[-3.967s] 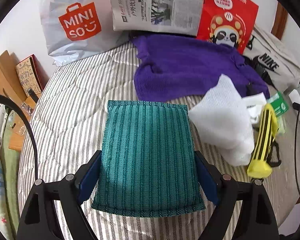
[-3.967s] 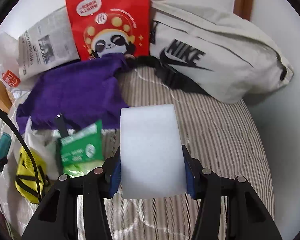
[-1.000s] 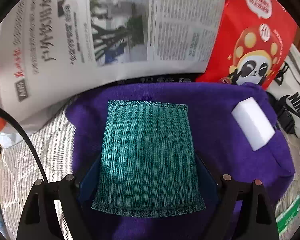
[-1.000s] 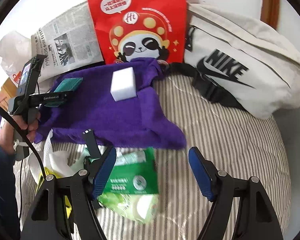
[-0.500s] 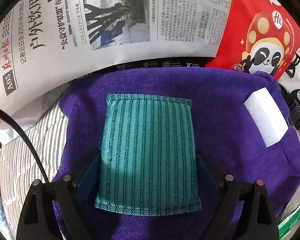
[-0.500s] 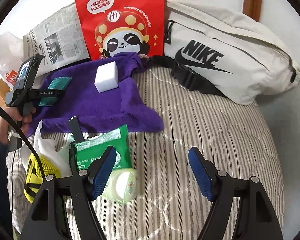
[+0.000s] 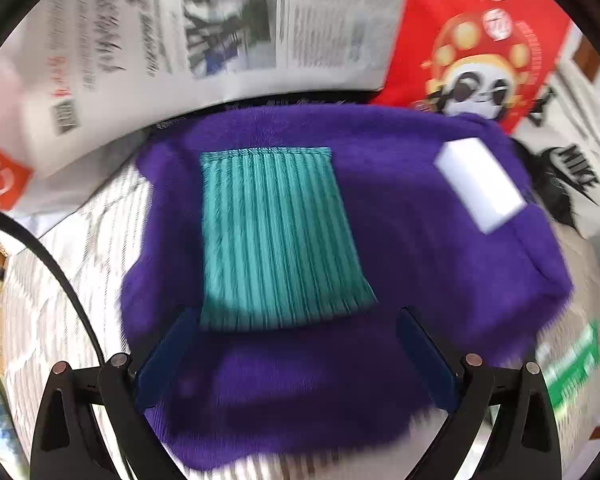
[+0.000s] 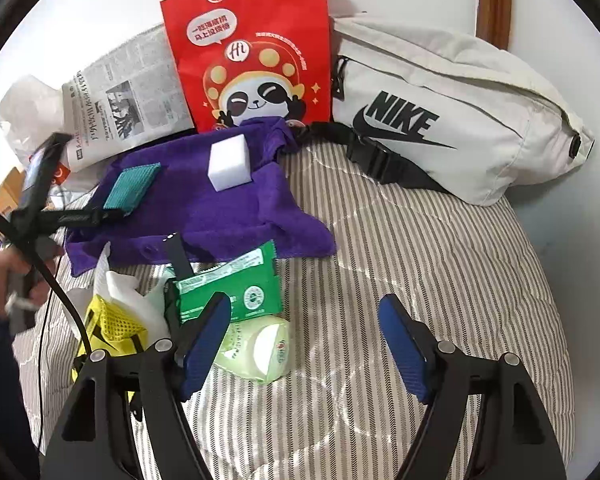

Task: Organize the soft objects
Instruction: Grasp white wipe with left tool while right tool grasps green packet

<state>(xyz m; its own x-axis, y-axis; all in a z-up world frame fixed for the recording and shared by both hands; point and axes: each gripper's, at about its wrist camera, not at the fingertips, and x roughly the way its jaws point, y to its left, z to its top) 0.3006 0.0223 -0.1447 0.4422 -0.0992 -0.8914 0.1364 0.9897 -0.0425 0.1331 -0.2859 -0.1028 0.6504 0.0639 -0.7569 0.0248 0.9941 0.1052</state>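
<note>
A teal knitted pad (image 7: 276,236) lies flat on the purple towel (image 7: 400,248), just beyond my open left gripper (image 7: 296,344), whose fingers no longer touch it. A white sponge block (image 7: 480,184) rests on the towel's right part. In the right wrist view the teal pad (image 8: 132,188), the sponge (image 8: 228,162) and the towel (image 8: 228,216) lie at the back left. My right gripper (image 8: 304,340) is open and empty above the striped bedding, near a green wipes pack (image 8: 236,288) and a pale green bottle (image 8: 260,348).
A red panda bag (image 8: 252,64), a newspaper (image 8: 124,104) and a white Nike bag (image 8: 452,120) stand along the back. A yellow mesh pouch (image 8: 112,328) and white tissue (image 8: 120,284) lie front left. The striped bed (image 8: 420,280) spreads to the right.
My left gripper has opened and let go of the teal pad, leaving it on the purple towel, and is pulling back. My right gripper stays open and has drawn back slightly.
</note>
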